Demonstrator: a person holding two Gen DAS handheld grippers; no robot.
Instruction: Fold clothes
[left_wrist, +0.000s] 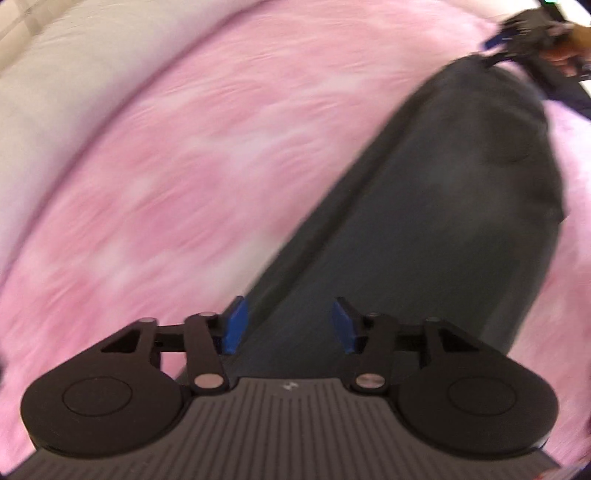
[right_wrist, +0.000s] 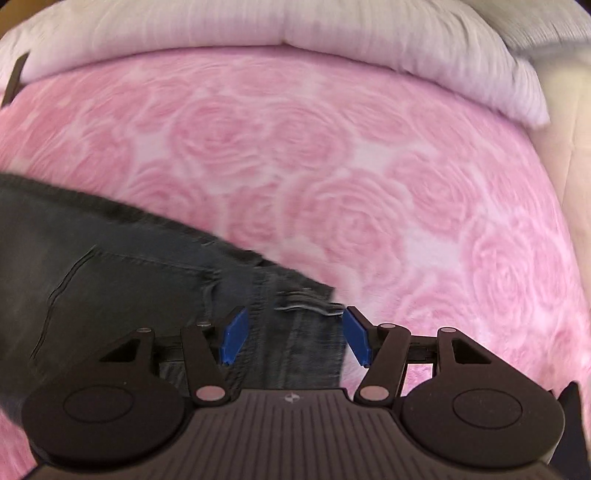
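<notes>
No legible writing, dark jeans (right_wrist: 122, 266), pink blanket (right_wrist: 332, 166)

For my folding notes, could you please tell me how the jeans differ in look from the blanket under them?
The jeans are dark grey denim with stitched seams and a pocket; the blanket is pink and fluffy with a rose pattern. The jeans lie as a narrow strip; the blanket spreads widely beyond them. Both lie fairly flat.

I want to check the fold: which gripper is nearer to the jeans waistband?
Right. The right gripper hangs over the waistband; the left gripper is at the far end of the jeans.
</notes>
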